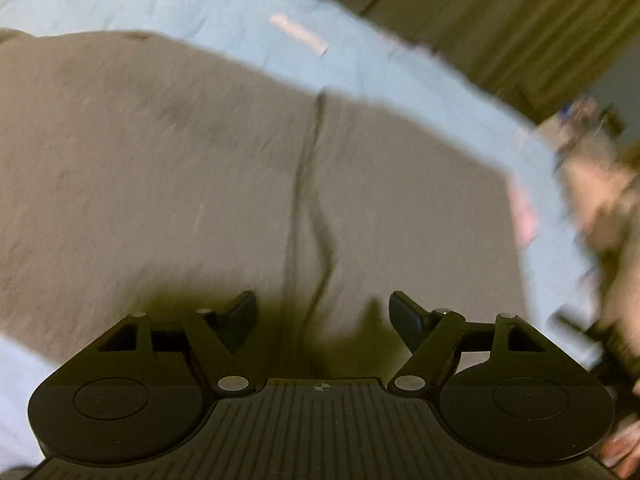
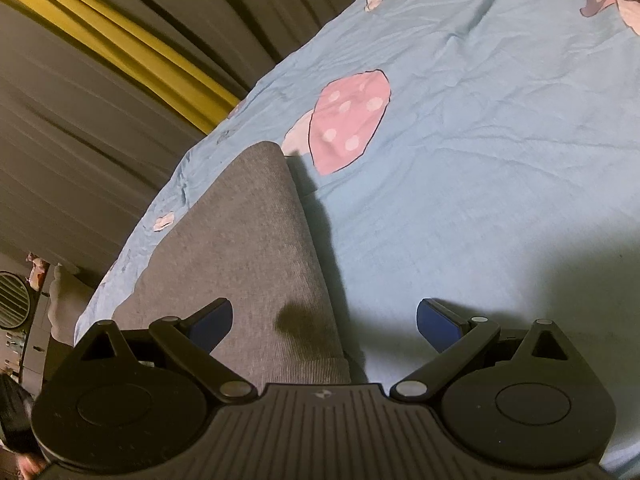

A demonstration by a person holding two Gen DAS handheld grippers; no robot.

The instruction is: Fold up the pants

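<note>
Grey pants (image 1: 200,168) lie spread flat on a light blue bed sheet (image 1: 248,28), filling most of the blurred left wrist view, with a dark seam line (image 1: 316,200) running down their middle. My left gripper (image 1: 322,320) hovers just above the fabric near that seam, its jaws apart with nothing between them. In the right wrist view a folded grey pant leg (image 2: 248,248) stretches away over the sheet (image 2: 480,160). My right gripper (image 2: 324,320) is open above the leg's near end and right edge, gripping nothing.
The sheet carries pink mushroom prints (image 2: 348,120). Grey curtains (image 2: 80,140) and a yellow strip (image 2: 120,40) hang beyond the bed's far edge. A person's hand (image 1: 608,208) shows blurred at the right of the left wrist view. A round fan (image 2: 12,300) stands at left.
</note>
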